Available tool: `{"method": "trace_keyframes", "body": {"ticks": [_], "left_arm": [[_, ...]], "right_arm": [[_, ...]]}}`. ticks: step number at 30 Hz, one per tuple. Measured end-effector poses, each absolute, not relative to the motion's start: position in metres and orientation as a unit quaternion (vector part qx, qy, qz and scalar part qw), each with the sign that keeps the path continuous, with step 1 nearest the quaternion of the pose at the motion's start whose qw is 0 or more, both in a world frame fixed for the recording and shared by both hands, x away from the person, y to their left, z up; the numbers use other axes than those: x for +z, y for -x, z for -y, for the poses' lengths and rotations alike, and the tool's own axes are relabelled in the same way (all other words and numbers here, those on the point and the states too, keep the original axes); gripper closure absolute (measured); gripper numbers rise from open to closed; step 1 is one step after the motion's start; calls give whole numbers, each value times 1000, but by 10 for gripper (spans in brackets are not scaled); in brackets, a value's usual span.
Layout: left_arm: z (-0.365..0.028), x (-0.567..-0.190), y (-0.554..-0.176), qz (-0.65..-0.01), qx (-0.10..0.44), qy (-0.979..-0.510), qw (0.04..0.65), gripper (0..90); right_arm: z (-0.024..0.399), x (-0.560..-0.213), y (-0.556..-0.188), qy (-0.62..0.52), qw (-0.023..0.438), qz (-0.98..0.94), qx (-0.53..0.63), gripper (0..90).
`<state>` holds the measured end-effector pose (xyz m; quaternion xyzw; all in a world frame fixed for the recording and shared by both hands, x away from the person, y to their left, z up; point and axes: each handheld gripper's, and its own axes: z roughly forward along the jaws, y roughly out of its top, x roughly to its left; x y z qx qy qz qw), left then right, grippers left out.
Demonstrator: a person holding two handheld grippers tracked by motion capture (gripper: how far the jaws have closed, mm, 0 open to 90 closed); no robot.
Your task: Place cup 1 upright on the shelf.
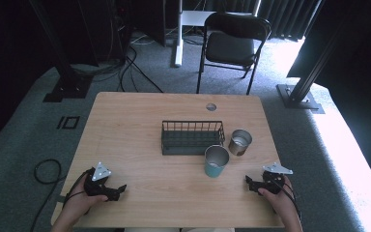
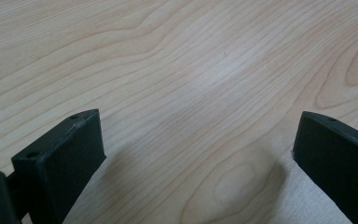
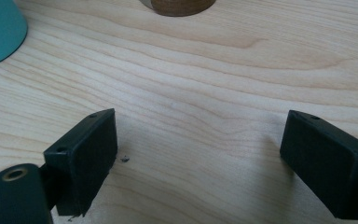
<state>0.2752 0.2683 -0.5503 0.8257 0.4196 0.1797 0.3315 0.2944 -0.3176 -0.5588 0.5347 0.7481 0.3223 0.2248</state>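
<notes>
Where hand-held gripper [image 1: 249, 182] rests, teal cup [image 1: 216, 162] near

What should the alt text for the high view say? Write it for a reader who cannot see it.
On a light wooden table, a black wire basket sits beside a teal metal cup and a brownish metal cup. A person's hands hold the left gripper and right gripper, both open and empty, at the near edge.

Black wire basket [image 1: 192, 137] at the centre of the light wooden table [image 1: 135, 125]. Teal metal cup [image 1: 216, 162] just before the basket's right end; silver metal tin [image 1: 240, 142] immediately right of the basket, behind the cup.
</notes>
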Motion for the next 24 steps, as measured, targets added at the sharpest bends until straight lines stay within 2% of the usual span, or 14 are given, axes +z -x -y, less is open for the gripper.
{"method": "trace_keyframes", "body": {"ticks": [24], "left_arm": [[-217, -547, -283, -361, 157, -849, 352, 26]], "right_arm": [[318, -559, -294, -535, 225, -748, 322, 106]]}}
